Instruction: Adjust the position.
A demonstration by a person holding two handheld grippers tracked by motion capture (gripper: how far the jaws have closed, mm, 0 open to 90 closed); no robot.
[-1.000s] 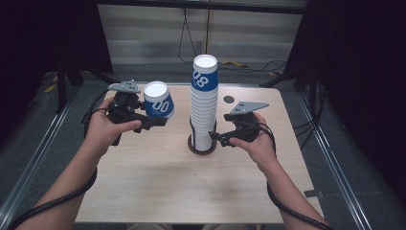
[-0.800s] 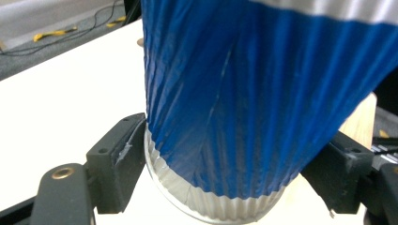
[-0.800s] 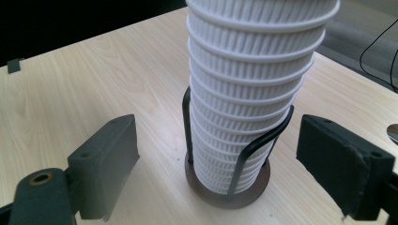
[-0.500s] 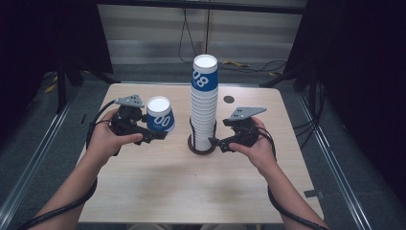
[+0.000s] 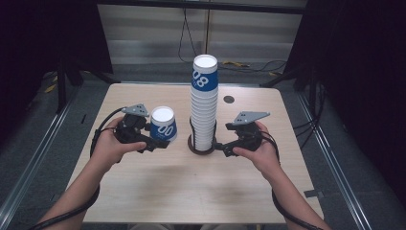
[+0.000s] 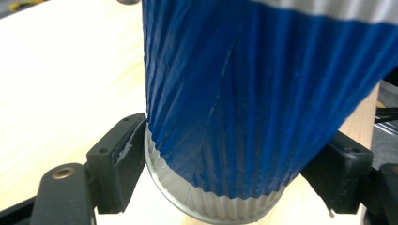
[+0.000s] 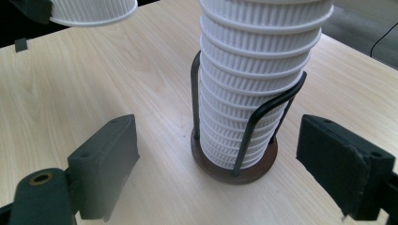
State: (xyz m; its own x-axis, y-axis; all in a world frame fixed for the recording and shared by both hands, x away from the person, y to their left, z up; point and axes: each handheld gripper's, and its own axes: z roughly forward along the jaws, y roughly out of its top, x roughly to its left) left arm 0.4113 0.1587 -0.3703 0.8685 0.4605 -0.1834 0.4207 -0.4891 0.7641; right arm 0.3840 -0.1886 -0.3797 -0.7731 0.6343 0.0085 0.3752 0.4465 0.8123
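A blue paper cup [image 5: 163, 128] with white digits hangs just above the wooden table [image 5: 191, 191], left of the stack. My left gripper [image 5: 158, 142] is shut on it; in the left gripper view the black pads [image 6: 123, 157] press the ribbed blue cup [image 6: 244, 93] near its lower white band. A tall stack of white ribbed cups [image 5: 204, 110], topped by a blue one, stands in a wire holder with a dark round base [image 5: 194, 148]. My right gripper [image 5: 221, 147] is open beside that base. In the right gripper view its jaws flank the holder [image 7: 248, 126] without touching it.
A small dark round mark [image 5: 229, 99] sits on the table behind the stack. Metal floor rails [image 5: 33, 163] run along both sides of the table, and cables lie on the floor beyond its far edge. Bare tabletop lies in front of both hands.
My left gripper has come down and toward the near side with the blue cup, which now hangs low beside the stack. The right gripper has stayed by the holder base.
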